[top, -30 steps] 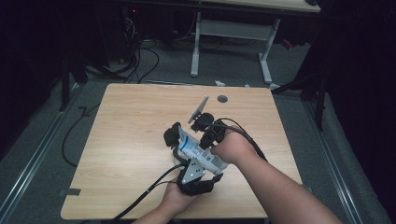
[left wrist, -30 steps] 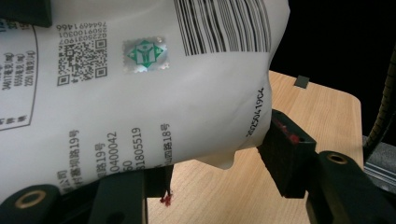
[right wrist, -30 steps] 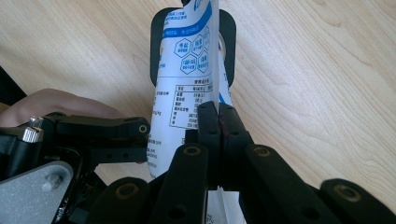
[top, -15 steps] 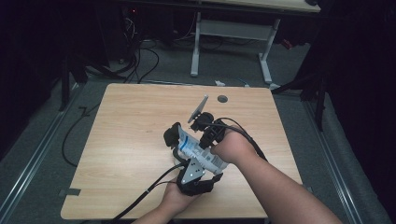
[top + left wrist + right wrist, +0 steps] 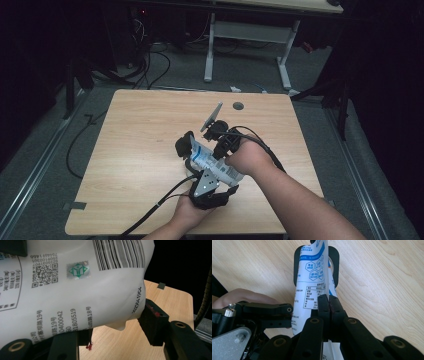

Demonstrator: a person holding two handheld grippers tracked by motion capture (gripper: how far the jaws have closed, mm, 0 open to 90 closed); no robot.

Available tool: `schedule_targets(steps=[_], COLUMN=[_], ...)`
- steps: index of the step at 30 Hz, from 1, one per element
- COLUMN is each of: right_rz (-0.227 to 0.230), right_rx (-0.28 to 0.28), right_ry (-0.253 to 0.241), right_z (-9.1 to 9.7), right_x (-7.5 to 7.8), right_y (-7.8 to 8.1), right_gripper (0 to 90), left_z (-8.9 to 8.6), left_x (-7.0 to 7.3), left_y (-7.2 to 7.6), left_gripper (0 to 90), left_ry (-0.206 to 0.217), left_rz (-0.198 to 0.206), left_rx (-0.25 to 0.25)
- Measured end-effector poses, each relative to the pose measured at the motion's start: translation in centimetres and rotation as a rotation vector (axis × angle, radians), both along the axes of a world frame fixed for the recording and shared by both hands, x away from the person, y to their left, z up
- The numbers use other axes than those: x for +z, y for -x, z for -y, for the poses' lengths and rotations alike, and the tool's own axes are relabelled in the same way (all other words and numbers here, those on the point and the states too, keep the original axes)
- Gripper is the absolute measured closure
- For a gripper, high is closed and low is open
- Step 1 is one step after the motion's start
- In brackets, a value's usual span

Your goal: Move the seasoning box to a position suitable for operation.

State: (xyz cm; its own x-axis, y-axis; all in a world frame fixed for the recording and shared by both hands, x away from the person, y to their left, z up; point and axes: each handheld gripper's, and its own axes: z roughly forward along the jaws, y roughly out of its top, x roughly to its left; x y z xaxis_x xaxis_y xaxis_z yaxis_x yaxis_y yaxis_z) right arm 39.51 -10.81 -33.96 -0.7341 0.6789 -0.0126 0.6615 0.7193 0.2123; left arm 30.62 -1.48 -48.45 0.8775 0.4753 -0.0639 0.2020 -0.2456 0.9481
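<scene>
A white pouch [image 5: 207, 157] with blue print and a barcode hangs a little above the wooden table [image 5: 140, 130], held between both grippers. My left gripper [image 5: 192, 164] comes up from the near edge. In the left gripper view its jaws [image 5: 113, 332] clamp the pouch's [image 5: 75, 290] wide body from both sides. My right gripper [image 5: 220, 145] reaches in from the right. Its jaws [image 5: 328, 305] are pressed together on a thin edge of the pouch [image 5: 312, 272]. A black rounded shape [image 5: 335, 262] sits behind the pouch's far end; I cannot tell what it is.
A round cable hole [image 5: 238, 106] lies near the table's far edge. Bare wood spreads left of the grippers. Cables trail off the near edge [image 5: 150, 215]. Beyond the table are a dark floor, loose cables and the legs of another desk [image 5: 210, 45].
</scene>
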Motion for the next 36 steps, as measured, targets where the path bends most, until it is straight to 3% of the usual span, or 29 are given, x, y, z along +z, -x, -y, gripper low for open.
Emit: schedule_targets(steps=[36], right_rz=[0.006], right_rx=[0.003], right_ry=[0.008], right_z=[-0.19], right_x=[0.25], right_y=[-0.09], right_gripper=[89.8], left_z=[-0.09], left_x=[0.10], left_y=[-0.03], left_gripper=[48.4], left_ry=[0.018], left_rz=[-0.002], left_rx=[-0.006])
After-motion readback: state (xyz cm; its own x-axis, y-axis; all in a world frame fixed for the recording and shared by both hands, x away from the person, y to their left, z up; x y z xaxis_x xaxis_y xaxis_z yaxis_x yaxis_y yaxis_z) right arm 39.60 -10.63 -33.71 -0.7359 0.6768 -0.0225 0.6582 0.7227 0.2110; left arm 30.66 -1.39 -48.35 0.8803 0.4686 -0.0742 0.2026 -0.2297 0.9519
